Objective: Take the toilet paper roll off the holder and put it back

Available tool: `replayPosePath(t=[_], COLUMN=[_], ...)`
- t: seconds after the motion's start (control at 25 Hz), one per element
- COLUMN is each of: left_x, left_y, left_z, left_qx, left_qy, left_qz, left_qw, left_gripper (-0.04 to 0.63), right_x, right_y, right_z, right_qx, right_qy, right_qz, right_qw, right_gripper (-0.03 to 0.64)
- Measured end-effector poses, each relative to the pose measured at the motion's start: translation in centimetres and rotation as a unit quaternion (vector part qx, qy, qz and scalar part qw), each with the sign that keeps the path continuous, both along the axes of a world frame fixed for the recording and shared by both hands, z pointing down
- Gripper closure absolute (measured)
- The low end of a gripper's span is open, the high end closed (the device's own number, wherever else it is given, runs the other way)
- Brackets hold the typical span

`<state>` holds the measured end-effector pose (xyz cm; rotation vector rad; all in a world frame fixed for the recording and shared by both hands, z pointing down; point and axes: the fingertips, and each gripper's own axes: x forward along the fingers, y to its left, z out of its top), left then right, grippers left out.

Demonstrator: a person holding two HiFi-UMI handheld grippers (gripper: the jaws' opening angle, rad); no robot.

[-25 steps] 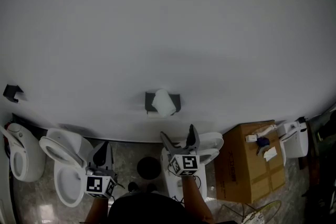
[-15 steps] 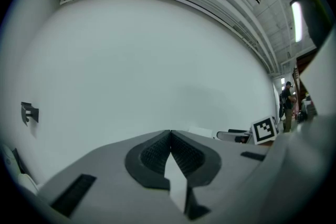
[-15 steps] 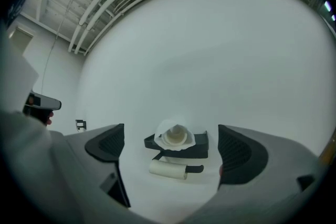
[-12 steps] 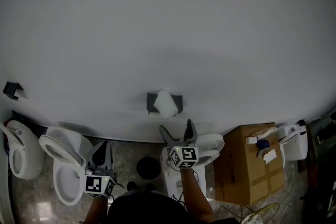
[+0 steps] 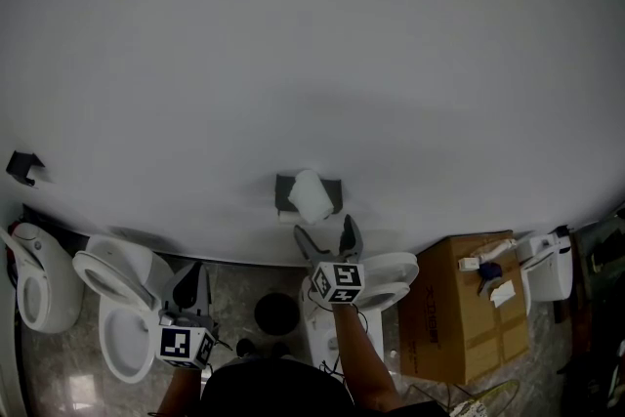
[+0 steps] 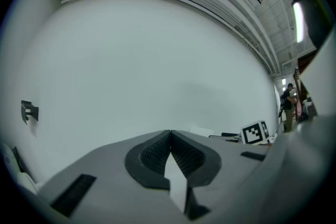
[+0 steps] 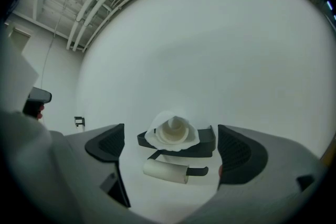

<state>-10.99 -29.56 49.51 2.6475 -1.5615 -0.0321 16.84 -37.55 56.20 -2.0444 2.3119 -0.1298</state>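
— What are the fingers doing?

— The right gripper's two fingers are standing wide apart and holding nothing. Looking between them, I am seeing the toilet paper roll. It is a thin one, and it is sitting on the arm of the black holder. The fingers are not touching it. They are waiting near it, a bit short of it.

— And the other one?

— The left gripper's fingers are pressing together, tip to tip, with nothing between them. It is hanging low, well away from the holder, and pointing at the bare wall.

— Is something sitting on top of the holder?

— Yes. A fatter roll with loose paper is standing on the holder's little shelf, just above the thin one.

— What else is around?

— Toilets are sitting on the floor below. A cardboard box is standing off to the right.

— So how much is getting done?

— I am thinking almost nothing so far. The thin roll is on the arm and not yet lifted off. The right gripper looks like it is only lining up. Lots is left: closing on the roll, sliding it off the arm, then sliding it back on.
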Motion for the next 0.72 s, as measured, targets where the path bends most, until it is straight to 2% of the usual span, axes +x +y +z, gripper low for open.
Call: replayPosePath(t=[0.36, 0.72], left_x=[-0.3, -0.9], left_y=[-0.6, -0.8], left_z=[0.2, -0.3], left_qx=[0.013, 0.009], left_qy=[0.001, 0.002], left_qz=[-0.008, -0.02], left_qw=[0.9999, 0.9998], left_gripper=[0.592, 0.592], right_x=[-0.3, -0.4], right_y=[-1.5, -2.9], right_z=[0.8, 1.4], right_qx=[-0.012, -0.021], right_qy=[0.003, 0.004], right_qz=[-0.001, -0.005], right_qw=[1.0, 1.0], right_gripper=[0.063, 0.066])
